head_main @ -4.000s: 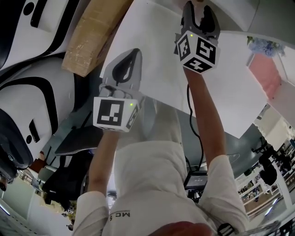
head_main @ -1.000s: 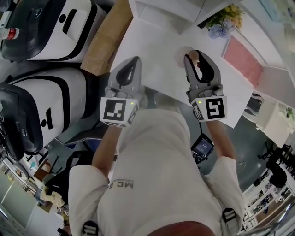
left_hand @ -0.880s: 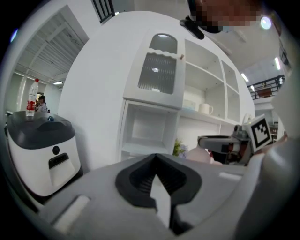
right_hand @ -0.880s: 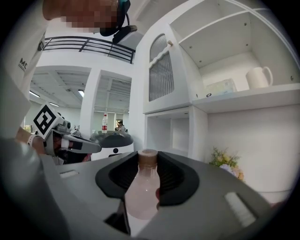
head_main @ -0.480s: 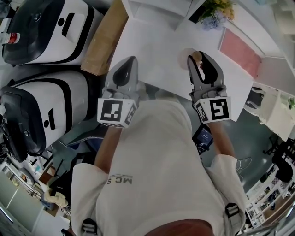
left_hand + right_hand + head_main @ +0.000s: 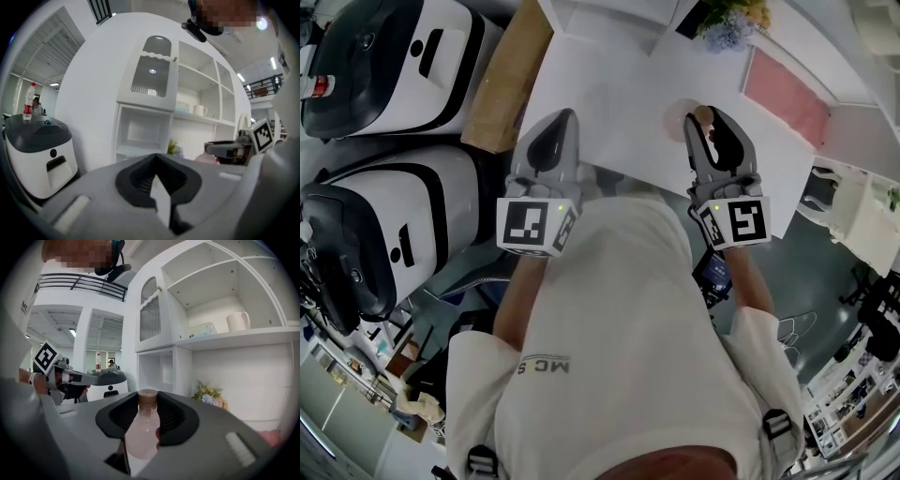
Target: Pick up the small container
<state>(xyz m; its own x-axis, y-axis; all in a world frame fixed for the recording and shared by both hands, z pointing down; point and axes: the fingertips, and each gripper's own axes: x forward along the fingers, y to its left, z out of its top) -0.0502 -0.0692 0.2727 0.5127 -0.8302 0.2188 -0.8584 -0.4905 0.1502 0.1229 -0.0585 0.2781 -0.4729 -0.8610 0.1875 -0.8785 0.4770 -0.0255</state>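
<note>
Where right claw [image 6: 706, 118] is poised over white tabletop [image 6: 609, 94], small container [image 6: 140, 437] is gripped upright between its pads, brown cap topmost; left claw [image 6: 563, 117] clenched, empty.

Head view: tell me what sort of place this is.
Likely a showroom or demo hall: a white shelf unit with a mug, large white-and-black machines beside the white table, a railed upper gallery.

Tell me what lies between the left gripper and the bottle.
Head view: only bare table between left gripper and bottle, which the right gripper holds.
</note>
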